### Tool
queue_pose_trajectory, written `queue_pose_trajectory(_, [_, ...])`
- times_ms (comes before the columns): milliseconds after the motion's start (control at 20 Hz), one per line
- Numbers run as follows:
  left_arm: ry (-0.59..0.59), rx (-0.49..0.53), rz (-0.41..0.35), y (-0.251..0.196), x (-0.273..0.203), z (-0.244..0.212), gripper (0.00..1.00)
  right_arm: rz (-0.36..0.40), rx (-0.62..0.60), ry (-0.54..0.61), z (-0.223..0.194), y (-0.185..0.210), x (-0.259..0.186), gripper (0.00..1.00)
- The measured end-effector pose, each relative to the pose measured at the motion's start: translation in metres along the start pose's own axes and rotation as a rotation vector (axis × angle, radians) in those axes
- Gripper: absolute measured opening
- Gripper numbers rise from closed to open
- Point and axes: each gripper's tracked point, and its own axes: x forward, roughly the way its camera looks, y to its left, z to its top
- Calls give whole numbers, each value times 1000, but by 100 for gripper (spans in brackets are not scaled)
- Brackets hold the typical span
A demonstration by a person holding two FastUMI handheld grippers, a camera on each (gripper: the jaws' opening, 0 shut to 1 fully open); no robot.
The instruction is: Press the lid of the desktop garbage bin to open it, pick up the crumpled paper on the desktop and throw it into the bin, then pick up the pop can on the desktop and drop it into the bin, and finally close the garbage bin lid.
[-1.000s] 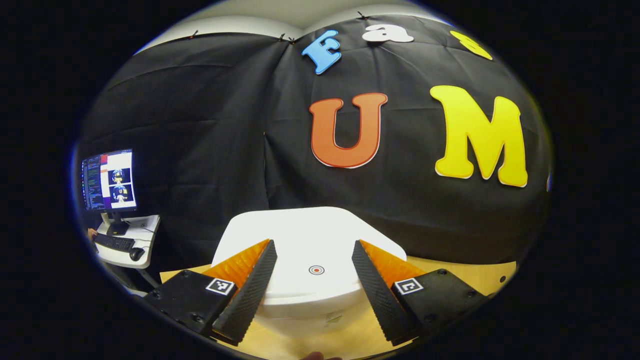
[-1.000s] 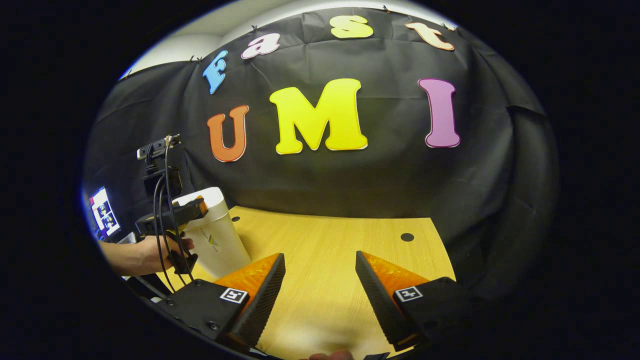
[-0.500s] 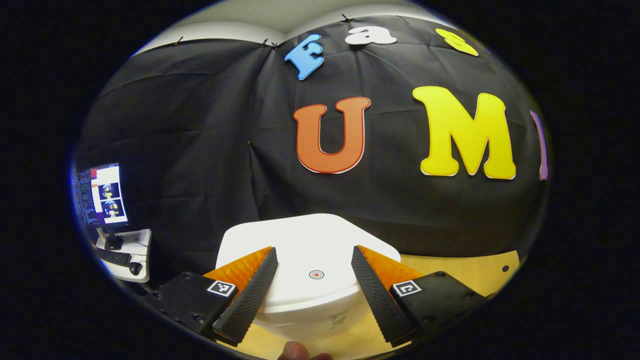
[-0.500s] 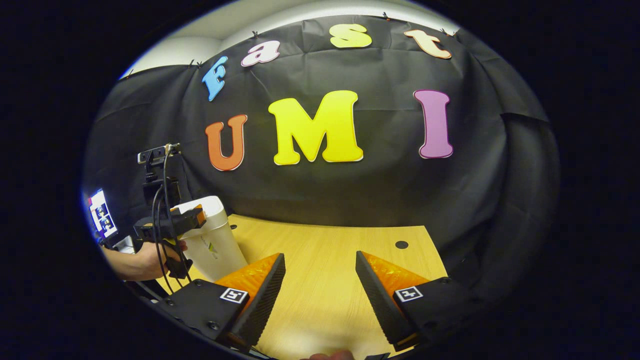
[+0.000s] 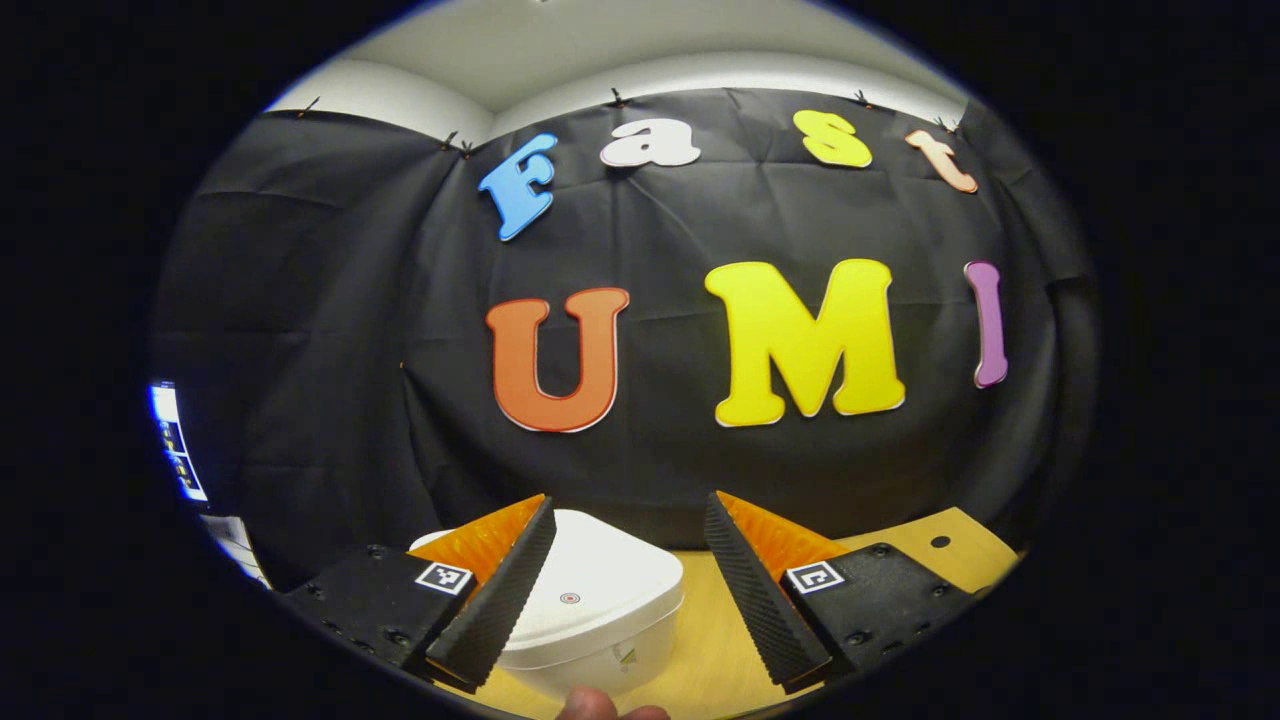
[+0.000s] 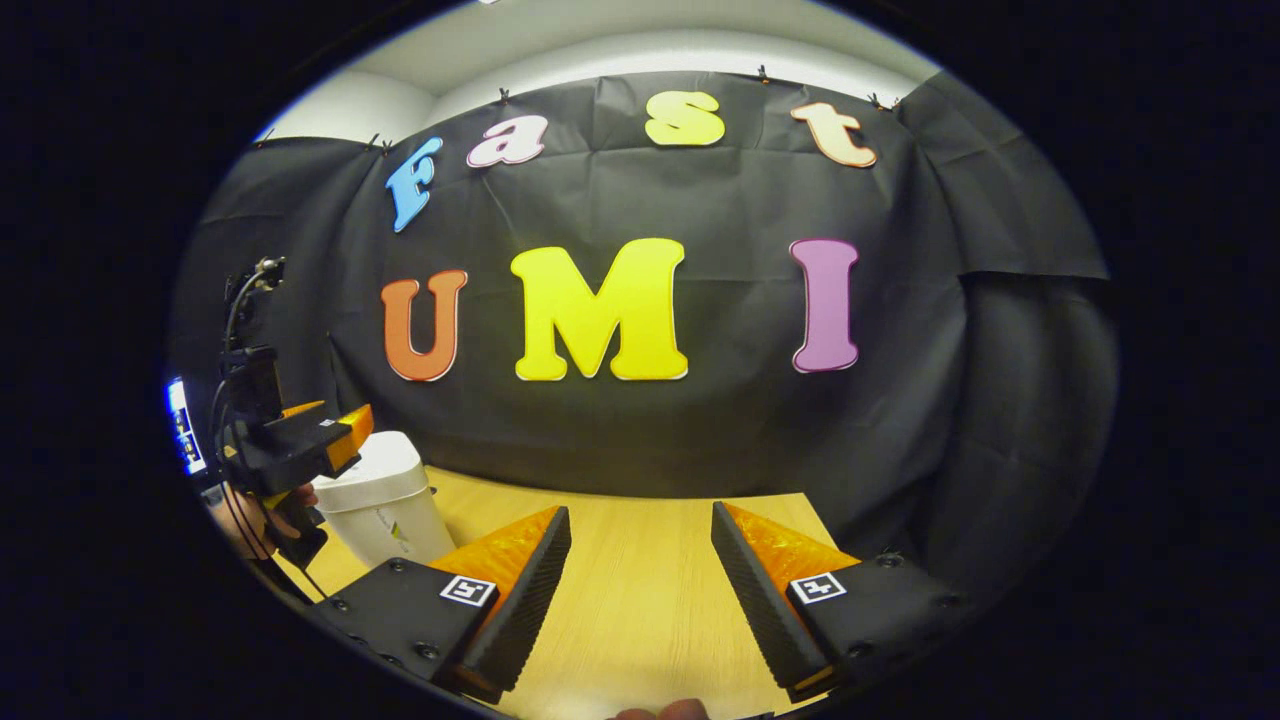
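Observation:
The white desktop bin (image 5: 590,620) stands on the wooden desk with its lid down; a small round mark sits on the lid. My left gripper (image 5: 628,590) hangs open above and behind the bin, nothing between its fingers. In the right gripper view the same bin (image 6: 382,500) stands at the left, with the left gripper (image 6: 300,440) held by a hand just above its near side, apart from the lid. My right gripper (image 6: 640,590) is open over bare desk to the right of the bin.
The wooden desk (image 6: 640,540) runs back to the black cloth wall. A small dark hole (image 5: 940,541) marks the desk's far right. A lit monitor (image 5: 172,440) shows at the far left edge.
The left gripper has pulled up and back from the bin lid, so the bin looks smaller and lower. The right gripper has also drawn back and tilted upward. Both stay open.

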Motion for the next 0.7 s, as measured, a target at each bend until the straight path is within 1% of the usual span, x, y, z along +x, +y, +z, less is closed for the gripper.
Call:
queue_pose_trajectory(50, [-10, -16, -49, -11, -7, 7, 98, -10, -2, -22, 7, 1, -1, 90])
queue_pose_trajectory(150, [-42, -32, -123, -30, -24, 26, 98, -16, -8, -53, 17, 6, -5, 90])
queue_pose_trajectory(350, [-112, -37, -217, -58, -55, 56, 98, -29, -27, -104, 33, 14, -10, 90])
queue_pose_trajectory(550, [-122, -56, -245, -73, -75, 63, 97, -40, -65, -171, 48, 24, -19, 90])
queue_pose_trajectory(650, [-112, -73, -243, -76, -83, 60, 97, -48, -82, -195, 53, 27, -22, 90])
queue_pose_trajectory(700, [-104, -81, -239, -76, -86, 56, 97, -51, -86, -201, 54, 28, -23, 89])
